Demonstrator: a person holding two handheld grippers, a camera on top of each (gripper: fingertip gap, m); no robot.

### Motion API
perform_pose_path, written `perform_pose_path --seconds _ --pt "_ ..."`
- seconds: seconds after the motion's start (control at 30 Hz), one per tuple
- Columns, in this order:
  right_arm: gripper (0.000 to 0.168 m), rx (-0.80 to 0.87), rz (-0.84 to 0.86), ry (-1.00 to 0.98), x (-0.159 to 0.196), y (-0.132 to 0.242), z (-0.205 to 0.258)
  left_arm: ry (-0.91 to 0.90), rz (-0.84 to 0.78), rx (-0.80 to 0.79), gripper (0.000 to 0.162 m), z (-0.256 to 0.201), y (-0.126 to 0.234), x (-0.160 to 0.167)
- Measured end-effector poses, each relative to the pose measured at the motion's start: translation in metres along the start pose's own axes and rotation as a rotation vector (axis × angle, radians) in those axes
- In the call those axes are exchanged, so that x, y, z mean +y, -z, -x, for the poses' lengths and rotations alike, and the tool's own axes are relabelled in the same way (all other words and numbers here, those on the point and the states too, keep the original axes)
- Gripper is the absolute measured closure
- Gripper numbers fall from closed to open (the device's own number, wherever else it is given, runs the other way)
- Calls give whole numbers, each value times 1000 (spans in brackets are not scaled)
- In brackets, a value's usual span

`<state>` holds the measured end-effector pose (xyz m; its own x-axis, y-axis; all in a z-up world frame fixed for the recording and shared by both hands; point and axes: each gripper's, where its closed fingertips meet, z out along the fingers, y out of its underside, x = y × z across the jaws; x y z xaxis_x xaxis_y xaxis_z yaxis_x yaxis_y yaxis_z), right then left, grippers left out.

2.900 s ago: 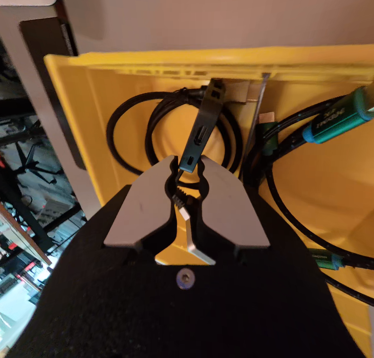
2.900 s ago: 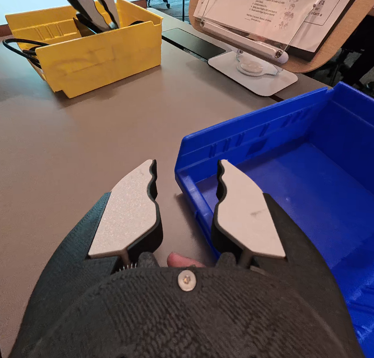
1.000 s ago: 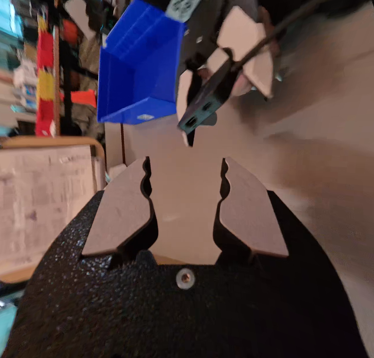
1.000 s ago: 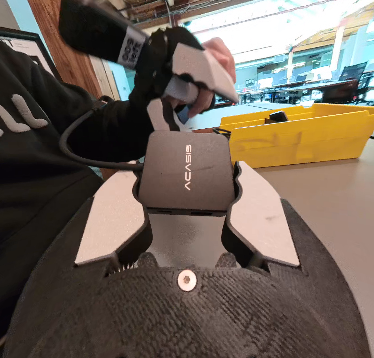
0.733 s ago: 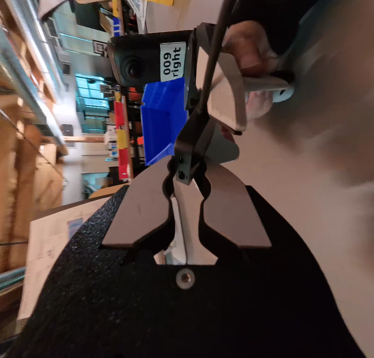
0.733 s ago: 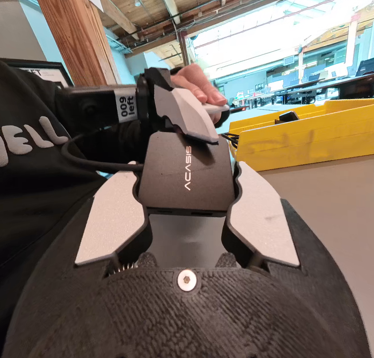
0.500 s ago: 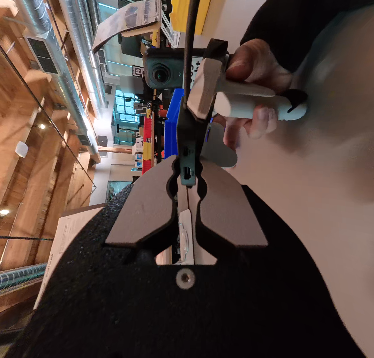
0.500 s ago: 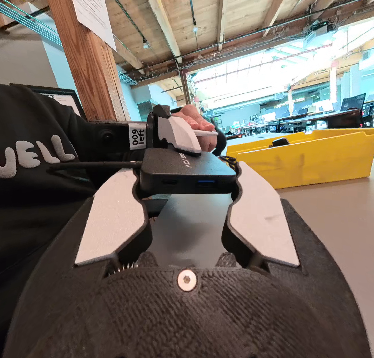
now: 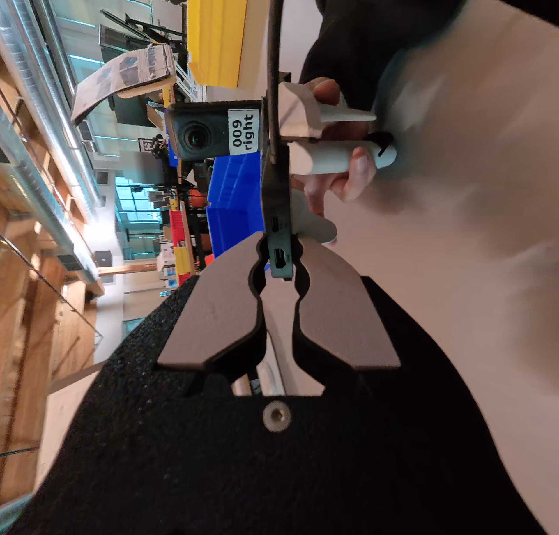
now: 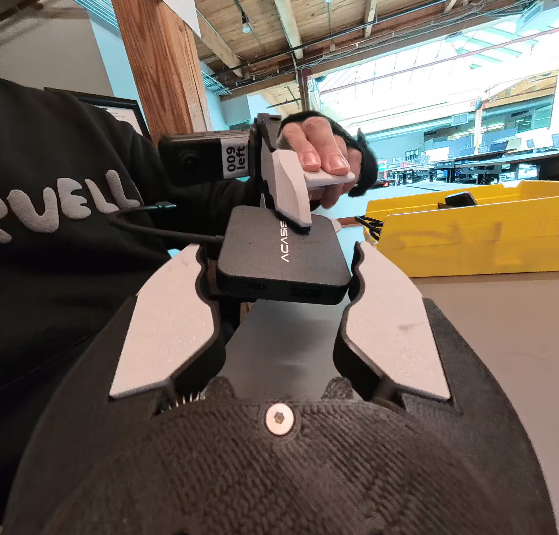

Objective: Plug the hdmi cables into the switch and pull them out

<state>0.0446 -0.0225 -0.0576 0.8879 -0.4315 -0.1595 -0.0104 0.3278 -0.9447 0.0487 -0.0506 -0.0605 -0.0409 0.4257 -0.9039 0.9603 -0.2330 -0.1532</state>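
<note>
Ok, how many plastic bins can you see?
2: a yellow bin right of the switch; a blue bin behind it in the left wrist view. Others may be hidden.

Switch [image 10: 281,248]: matt dark-grey casing, smooth, looks like anodised metal or plastic, cannot tell which. My right gripper [image 10: 278,266]: finger faces pale grey, finely grainy, matt; black body coarse, ribbed like printed plastic, with one bright metal screw. My left gripper [image 9: 279,260]: same grey faces, black body speckled and rough. Yellow bin [image 10: 472,236]: smooth plastic, slight sheen. Table [image 10: 499,324]: matt, smooth. Post [image 10: 157,51]: bare grained wood
</note>
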Motion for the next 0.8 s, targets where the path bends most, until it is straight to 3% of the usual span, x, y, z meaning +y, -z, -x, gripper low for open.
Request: perform_pose_path --seconds 0.17,0.3,0.5,0.67,0.8 --pt "80 -33 26 -63 5 -7 3 -16 -1 -17 148 1 0 1" --pt "82 -24 40 -93 7 -8 -1 69 -20 17 148 -2 -2 6" --pt "82 152 42 91 1 3 -21 388 2 -65 135 11 2 20" --pt "82 279 -67 141 -18 21 -35 770 164 -350 131 47 67 100" --pt "82 315 -34 144 -14 25 -42 1178 450 -305 131 12 138 179"
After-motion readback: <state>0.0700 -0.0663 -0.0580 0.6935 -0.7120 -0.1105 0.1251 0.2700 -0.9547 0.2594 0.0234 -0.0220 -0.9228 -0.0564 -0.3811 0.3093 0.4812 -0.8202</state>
